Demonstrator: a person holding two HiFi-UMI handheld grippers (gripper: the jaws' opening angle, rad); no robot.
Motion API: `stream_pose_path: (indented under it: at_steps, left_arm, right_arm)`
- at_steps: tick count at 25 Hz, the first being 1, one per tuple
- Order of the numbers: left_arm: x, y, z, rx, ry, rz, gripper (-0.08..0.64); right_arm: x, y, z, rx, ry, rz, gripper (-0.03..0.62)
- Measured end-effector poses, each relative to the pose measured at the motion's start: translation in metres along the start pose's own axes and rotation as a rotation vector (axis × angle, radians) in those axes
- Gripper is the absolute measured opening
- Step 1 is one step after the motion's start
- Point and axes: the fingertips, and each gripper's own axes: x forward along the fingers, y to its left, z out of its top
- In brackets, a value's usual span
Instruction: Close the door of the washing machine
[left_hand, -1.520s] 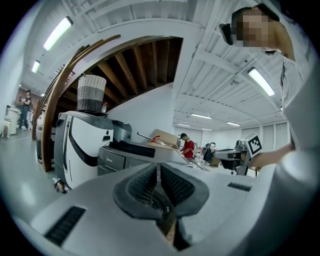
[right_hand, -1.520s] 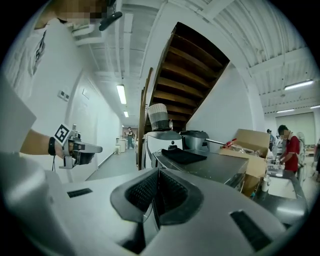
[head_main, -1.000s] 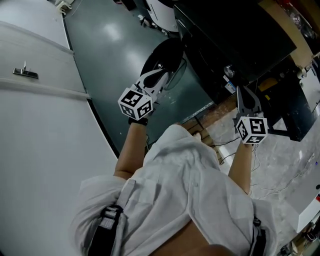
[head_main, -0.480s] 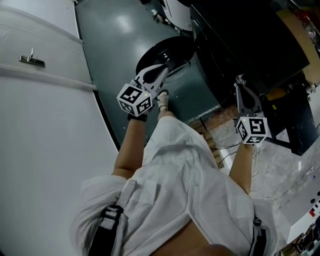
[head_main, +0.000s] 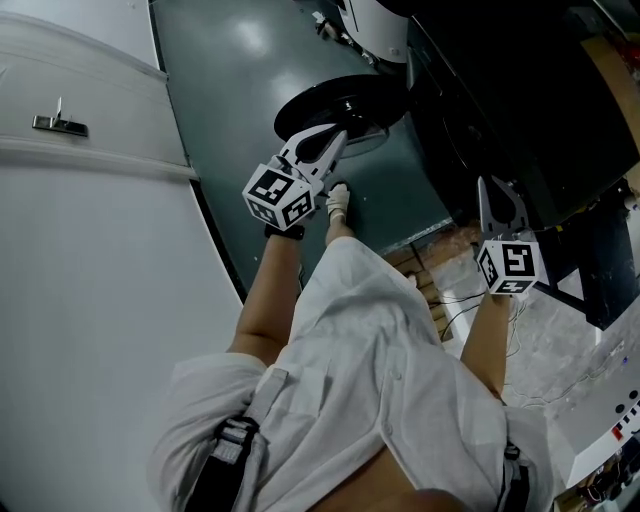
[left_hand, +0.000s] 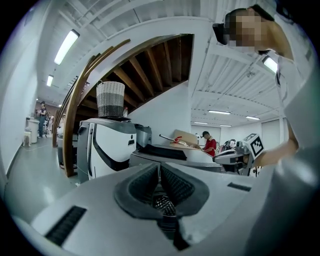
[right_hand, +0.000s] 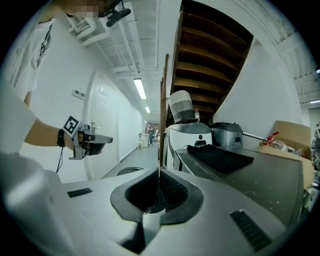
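Pointing forward, left gripper (head_main: 339, 136) and right gripper (head_main: 491, 186) hover.

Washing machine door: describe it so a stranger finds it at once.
Start at the big dark machine at the head view's upper right. On its left, over the green floor, hangs the open door: the only round black disc there.

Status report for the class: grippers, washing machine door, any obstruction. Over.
Left gripper shut, empty, by the washing machine door. Right gripper shut, empty, off to the side. Door stands open. No obstruction seen.
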Motion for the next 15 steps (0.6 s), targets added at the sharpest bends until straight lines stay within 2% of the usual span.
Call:
stream_pose_path:
  at_steps: [9, 15]
  left_arm:
    - [0.013, 0.062, -0.002, 0.015, 0.018, 0.004, 0.02]
    - [0.022, 0.08, 0.001, 0.003, 0.011, 0.005, 0.02]
  right_arm:
    - [0.063, 0.014, 0.007, -0.014, 0.016, 0.026, 0.029]
    - [0.085, 0.021, 0.009, -0.004, 0.015, 0.039, 0.029]
